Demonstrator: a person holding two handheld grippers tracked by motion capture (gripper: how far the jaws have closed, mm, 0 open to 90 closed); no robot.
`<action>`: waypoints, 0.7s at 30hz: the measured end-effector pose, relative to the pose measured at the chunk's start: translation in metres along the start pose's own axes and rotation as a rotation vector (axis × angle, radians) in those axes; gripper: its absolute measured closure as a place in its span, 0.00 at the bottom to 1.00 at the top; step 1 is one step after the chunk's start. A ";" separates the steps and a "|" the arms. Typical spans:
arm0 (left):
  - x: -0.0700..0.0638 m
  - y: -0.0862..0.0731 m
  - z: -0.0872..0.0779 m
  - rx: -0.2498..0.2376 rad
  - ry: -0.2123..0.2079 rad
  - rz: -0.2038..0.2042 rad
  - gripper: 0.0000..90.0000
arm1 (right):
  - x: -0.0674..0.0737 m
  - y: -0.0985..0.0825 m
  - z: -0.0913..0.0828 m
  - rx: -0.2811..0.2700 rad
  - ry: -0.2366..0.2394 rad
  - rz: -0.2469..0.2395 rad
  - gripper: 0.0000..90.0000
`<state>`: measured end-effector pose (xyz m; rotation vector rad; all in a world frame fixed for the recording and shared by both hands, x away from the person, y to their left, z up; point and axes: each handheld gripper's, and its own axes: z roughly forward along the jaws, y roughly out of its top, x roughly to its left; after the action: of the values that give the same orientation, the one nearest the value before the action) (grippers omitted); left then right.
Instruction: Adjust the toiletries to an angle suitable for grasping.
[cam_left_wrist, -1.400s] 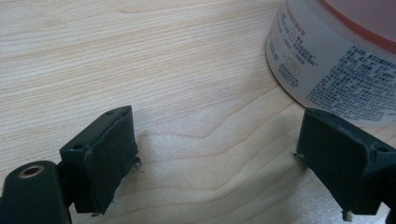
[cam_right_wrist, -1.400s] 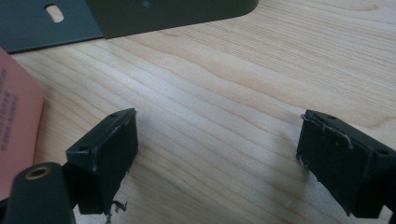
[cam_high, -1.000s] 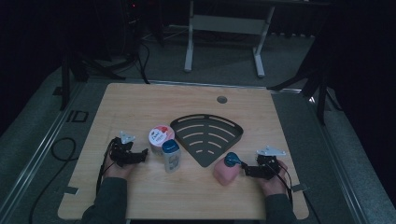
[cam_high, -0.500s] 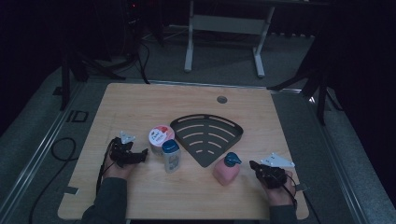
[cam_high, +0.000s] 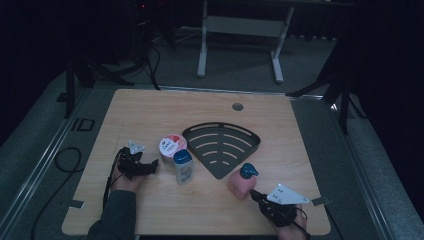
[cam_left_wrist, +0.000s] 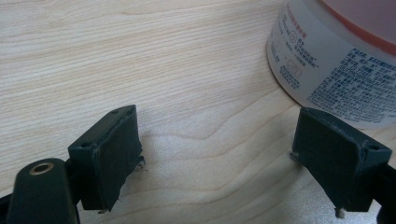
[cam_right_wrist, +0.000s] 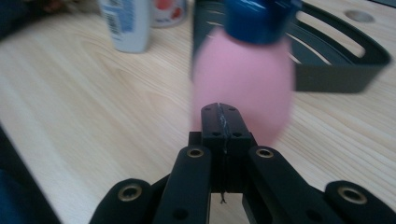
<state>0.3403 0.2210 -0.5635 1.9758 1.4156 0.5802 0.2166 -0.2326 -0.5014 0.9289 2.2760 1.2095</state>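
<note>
With its jaws pressed together on nothing, the right claw (cam_right_wrist: 219, 109) sits lower right behind the pink pump bottle (cam_high: 241, 183); the left claw (cam_left_wrist: 224, 154) gapes empty beside the white tub (cam_left_wrist: 336, 56). Regrasping the bottle means opening first.

1. Pink bottle (cam_right_wrist: 243, 79) is motion-blurred in the right gripper view; its blue cap (cam_right_wrist: 259, 18) is cut off by the top edge.
2. White bottle (cam_right_wrist: 125, 23) and red-lidded tub (cam_right_wrist: 168, 10), far left in that view, are cropped at the top; label text unreadable.
3. Left gripper view: tub (cam_left_wrist: 336, 51) is cut off at the top and right edges.
4. High view is dim; the print on the tub lid (cam_high: 172, 145) is probably too small to read.
5. Right hand (cam_high: 290, 227) runs off the bottom edge.
</note>
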 end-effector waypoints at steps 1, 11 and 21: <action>0.000 0.000 0.000 0.000 0.000 0.000 0.16 | 0.004 0.002 0.001 -0.002 0.011 -0.003 1.00; 0.000 0.000 0.000 0.000 0.000 0.000 0.16 | 0.028 0.001 0.037 0.005 0.027 -0.006 1.00; 0.000 0.000 0.000 0.000 0.000 0.000 0.16 | 0.036 -0.002 0.057 0.014 -0.028 -0.012 1.00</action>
<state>0.3403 0.2210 -0.5635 1.9755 1.4160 0.5802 0.2261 -0.1753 -0.5358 0.9301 2.2677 1.1699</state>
